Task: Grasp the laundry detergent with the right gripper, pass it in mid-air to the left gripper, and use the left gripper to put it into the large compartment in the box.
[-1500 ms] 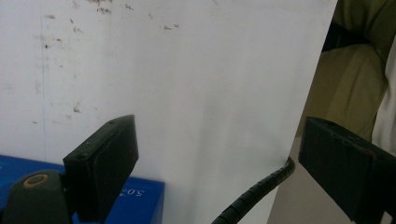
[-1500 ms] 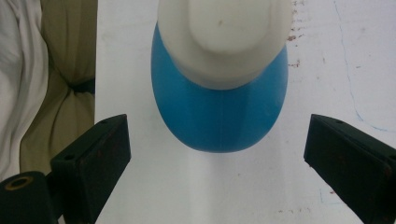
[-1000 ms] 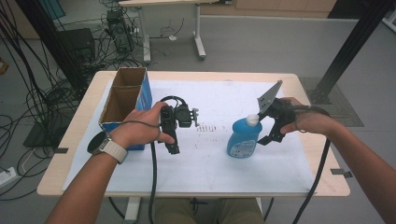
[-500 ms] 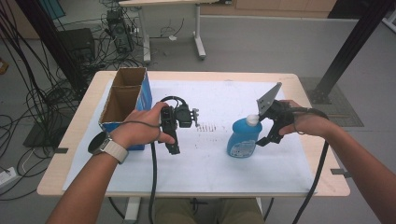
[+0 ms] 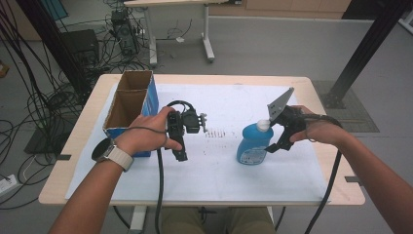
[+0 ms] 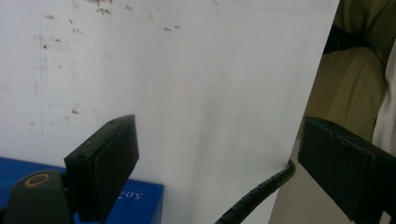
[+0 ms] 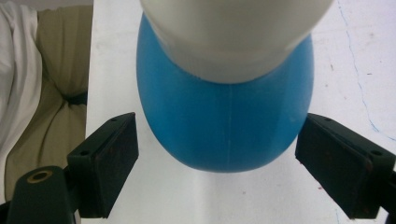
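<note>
1. Reaching in from the table's right side, the right hand levels the right gripper at a blue bottle; its jaws, just closing, flank the body without touching.
2. The left hand holds the left gripper over white paper; jaws spread, empty.
3. The bottle stands upright right of centre; rounded blue body, white cap, label in front.

The light wooden tabletop carries a white paper sheet covering most of it. On the sheet, an open blue cardboard box stands left of a blue plastic bottle with a white cap.
</note>
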Demonstrator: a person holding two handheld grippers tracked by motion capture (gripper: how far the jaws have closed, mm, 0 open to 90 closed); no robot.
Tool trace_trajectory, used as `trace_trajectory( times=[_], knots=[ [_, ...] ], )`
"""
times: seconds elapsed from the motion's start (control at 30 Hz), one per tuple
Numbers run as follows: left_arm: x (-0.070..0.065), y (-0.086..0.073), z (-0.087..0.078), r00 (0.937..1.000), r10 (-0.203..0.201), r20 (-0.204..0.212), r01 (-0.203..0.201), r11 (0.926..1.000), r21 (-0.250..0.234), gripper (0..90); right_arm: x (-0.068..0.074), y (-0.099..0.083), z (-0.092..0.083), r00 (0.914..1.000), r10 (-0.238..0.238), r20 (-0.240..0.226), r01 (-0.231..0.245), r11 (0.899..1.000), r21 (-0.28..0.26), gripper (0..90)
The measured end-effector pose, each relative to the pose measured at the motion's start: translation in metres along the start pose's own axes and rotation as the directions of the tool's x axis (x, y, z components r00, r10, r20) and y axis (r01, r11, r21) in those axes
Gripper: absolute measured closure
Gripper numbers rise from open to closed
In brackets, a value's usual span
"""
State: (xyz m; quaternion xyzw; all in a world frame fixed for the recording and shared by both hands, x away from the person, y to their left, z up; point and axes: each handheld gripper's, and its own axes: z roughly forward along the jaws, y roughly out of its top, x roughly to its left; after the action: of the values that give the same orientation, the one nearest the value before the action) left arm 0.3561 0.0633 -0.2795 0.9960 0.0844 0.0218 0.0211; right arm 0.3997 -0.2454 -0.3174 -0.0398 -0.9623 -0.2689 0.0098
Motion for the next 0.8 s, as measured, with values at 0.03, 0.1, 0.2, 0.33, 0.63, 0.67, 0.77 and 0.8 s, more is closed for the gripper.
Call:
trace_trajectory(
  times=[0.03,0.1,0.2,0.33,0.63,0.67,0.77,0.8],
  knots=[
    [0.0001,0.0,0.0,1.0,0.0,0.001,0.0,1.0,0.001,12.7,0.0001,-0.0005,0.0006,1.0,0.002,0.0,-0.002,1.0,0.001,13.3],
    [0.0001,-0.0003,0.0006,1.0,-0.001,0.0,0.001,1.0,-0.003,12.7,0.0003,-0.0018,0.0022,1.0,0.004,-0.001,-0.004,1.0,-0.004,13.5],
    [0.0004,-0.0003,0.0007,1.0,-0.002,0.001,0.002,1.0,-0.001,12.7,0.0005,-0.0034,0.0035,1.0,0.009,0.0,-0.009,1.0,-0.013,13.5],
    [0.0007,0.0002,0.0009,1.0,-0.001,0.001,0.001,1.0,-0.001,12.7,0.0005,-0.0056,0.0046,0.9999,0.012,0.003,-0.012,1.0,-0.026,13.6],
    [0.0007,0.0011,0.0018,1.0,0.0,0.001,0.0,1.0,-0.005,12.7,0.0011,-0.0085,0.0078,0.9998,0.02,0.001,-0.02,0.999,-0.049,14.2],
    [0.0007,0.0011,0.002,1.0,-0.001,0.001,0.001,1.0,-0.007,12.7,0.0014,-0.0091,0.0083,0.9998,0.02,0.003,-0.02,0.998,-0.056,14.5],
    [0.001,0.0014,0.0021,1.0,0.002,0.002,-0.002,1.0,-0.005,12.8,0.0013,-0.01,0.0089,0.9998,0.018,0.003,-0.017,0.998,-0.064,14.8],
    [0.001,0.0015,0.0023,1.0,0.002,0.002,-0.002,1.0,-0.006,12.8,0.0016,-0.0103,0.0091,0.9999,0.016,0.005,-0.016,0.998,-0.068,15.1]
  ],
)
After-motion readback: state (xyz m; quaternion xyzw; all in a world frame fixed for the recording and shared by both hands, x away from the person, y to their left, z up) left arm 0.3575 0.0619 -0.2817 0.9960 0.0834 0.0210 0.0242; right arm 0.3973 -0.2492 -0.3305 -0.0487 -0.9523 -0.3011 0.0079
